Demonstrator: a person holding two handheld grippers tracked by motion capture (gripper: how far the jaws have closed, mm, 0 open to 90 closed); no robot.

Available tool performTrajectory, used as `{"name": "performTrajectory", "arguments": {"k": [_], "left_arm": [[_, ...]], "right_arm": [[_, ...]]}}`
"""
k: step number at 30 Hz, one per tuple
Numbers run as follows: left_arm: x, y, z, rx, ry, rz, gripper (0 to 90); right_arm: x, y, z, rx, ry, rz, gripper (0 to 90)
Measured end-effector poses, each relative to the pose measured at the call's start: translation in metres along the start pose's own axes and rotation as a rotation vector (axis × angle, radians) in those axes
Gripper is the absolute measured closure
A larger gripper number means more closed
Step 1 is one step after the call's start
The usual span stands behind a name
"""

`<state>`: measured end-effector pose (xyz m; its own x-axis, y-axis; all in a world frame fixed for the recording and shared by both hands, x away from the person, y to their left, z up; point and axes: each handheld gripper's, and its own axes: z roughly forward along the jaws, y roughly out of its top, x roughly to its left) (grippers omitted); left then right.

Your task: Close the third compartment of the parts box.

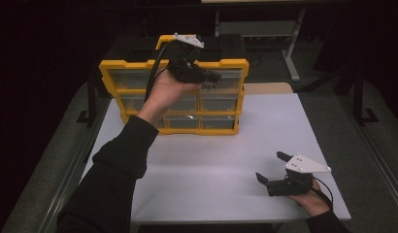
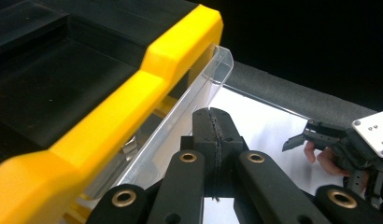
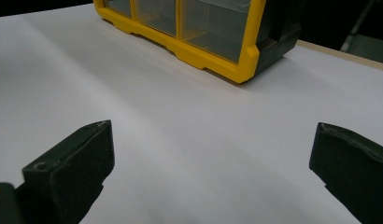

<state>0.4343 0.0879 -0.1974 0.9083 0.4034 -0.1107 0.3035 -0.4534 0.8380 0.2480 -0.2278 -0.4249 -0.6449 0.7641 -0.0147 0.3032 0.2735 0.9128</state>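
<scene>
Inspector: Drawer [image 2: 180, 105], clear plastic, top right of the yellow organiser cabinet [image 1: 174, 94], stands partly pulled out past the cabinet's yellow front frame. Its front lip sits just beside the tips of the left gripper [image 2: 213, 122].

Clerk: State of that gripper?

Inspector: Clenched. In the left gripper view the two black jaws meet along a single seam, with nothing visible between them. Whether a tab of the drawer is pinched beyond that seam I cannot tell; the tips are against or just short of the clear wall. From the high view, the left gripper [image 1: 210, 76] is held up at the cabinet's top row, pointing across its face.

Clerk: Why held so?

Inspector: My judgement: closed jaws make a narrow tip, suited to hooking or nudging a drawer front along its slide. The raised forearm matches the top row's height.

Clerk: And the other hand?

Inspector: The right gripper [image 1: 273, 168] rests low on the white table [image 1: 211, 165], well apart from the cabinet, towards the person's side. Jaws spread wide, released, holding nothing; the right gripper view shows bare white tabletop between them and the cabinet's lower corner beyond. It appears parked, out of the left arm's way.

Clerk: Cabinet position?

Inspector: Upright at the table's far edge, drawers facing the person.
</scene>
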Motion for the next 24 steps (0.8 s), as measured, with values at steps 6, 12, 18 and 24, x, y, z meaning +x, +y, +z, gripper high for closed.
{"name": "performTrajectory", "arguments": {"k": [6,12,18,24], "left_arm": [[0.006,0.003,0.002,-0.001,0.021,-0.012,90.0],[0.005,0.003,0.001,-0.010,0.018,-0.005,90.0],[0.000,0.002,-0.004,-0.010,-0.017,0.006,84.9],[-0.013,-0.009,-0.011,-0.023,-0.022,0.032,73.5]], "right_arm": [[-0.002,0.000,0.000,-0.003,-0.001,0.006,0.0],[-0.002,-0.002,-0.003,-0.001,-0.004,0.008,0.0],[-0.001,-0.002,-0.002,0.003,-0.007,0.006,0.0],[-0.001,-0.001,-0.002,0.005,-0.009,0.007,0.0]]}}
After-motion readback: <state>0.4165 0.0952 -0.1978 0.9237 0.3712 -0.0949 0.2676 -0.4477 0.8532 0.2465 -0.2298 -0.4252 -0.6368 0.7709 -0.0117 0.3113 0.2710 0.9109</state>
